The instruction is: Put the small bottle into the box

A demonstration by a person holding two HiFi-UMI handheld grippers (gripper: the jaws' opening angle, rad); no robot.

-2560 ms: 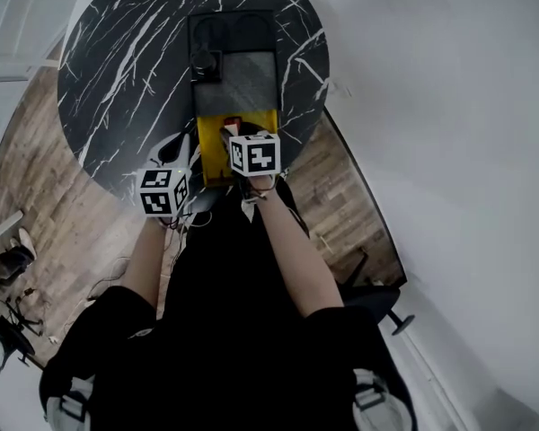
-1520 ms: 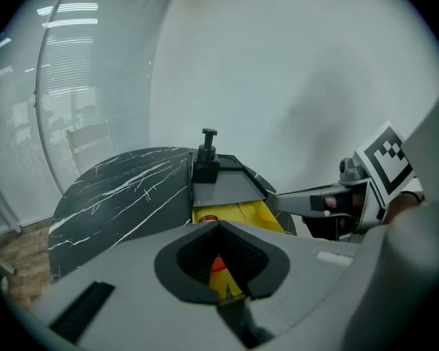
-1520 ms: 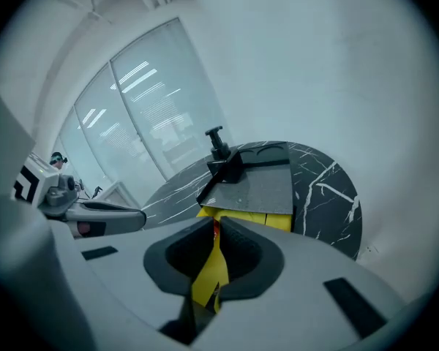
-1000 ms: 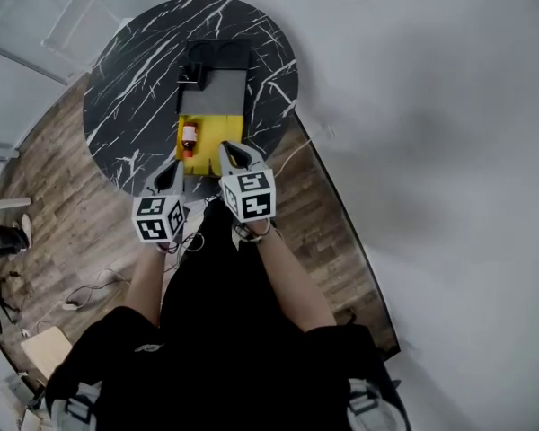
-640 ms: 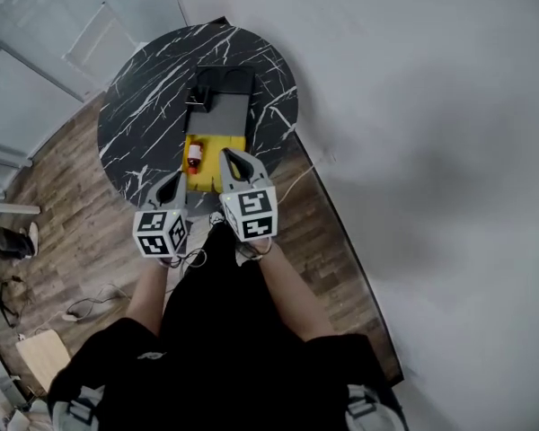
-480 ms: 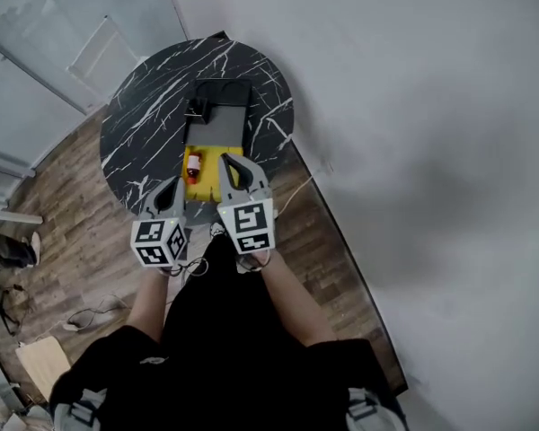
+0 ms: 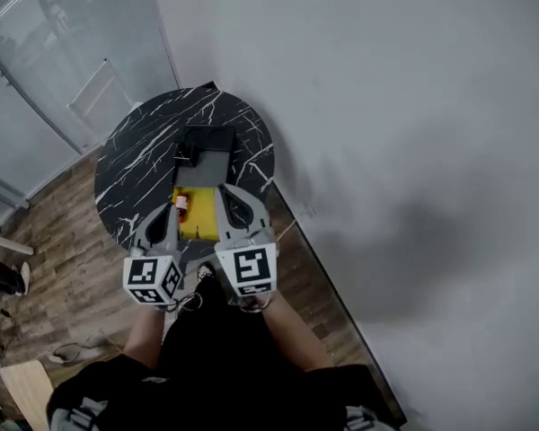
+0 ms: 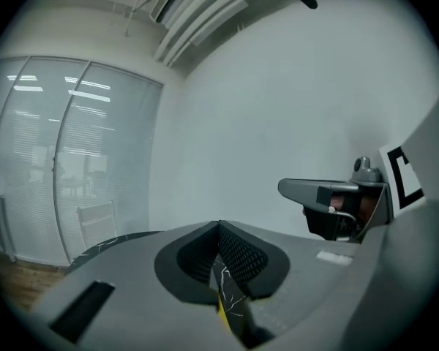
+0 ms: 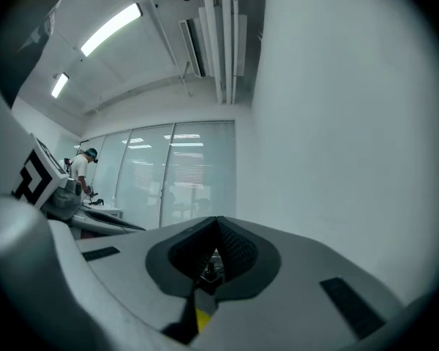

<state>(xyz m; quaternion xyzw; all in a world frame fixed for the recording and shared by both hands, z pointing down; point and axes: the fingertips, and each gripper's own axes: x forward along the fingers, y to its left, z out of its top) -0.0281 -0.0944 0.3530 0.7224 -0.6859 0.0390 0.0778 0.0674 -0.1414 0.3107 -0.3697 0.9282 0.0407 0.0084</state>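
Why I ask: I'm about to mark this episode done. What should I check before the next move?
1. Bottle in the box: ok, it sits in the yellow part.
2. Bottle upright or lying: cannot tell, too small in the head view.
3. Left gripper empty: ok, fingers shut on nothing.
4. Right gripper empty: ok, fingers shut on nothing.
5. Grippers off the box: ok, it seems; both are raised and face the wall, not down at the table.
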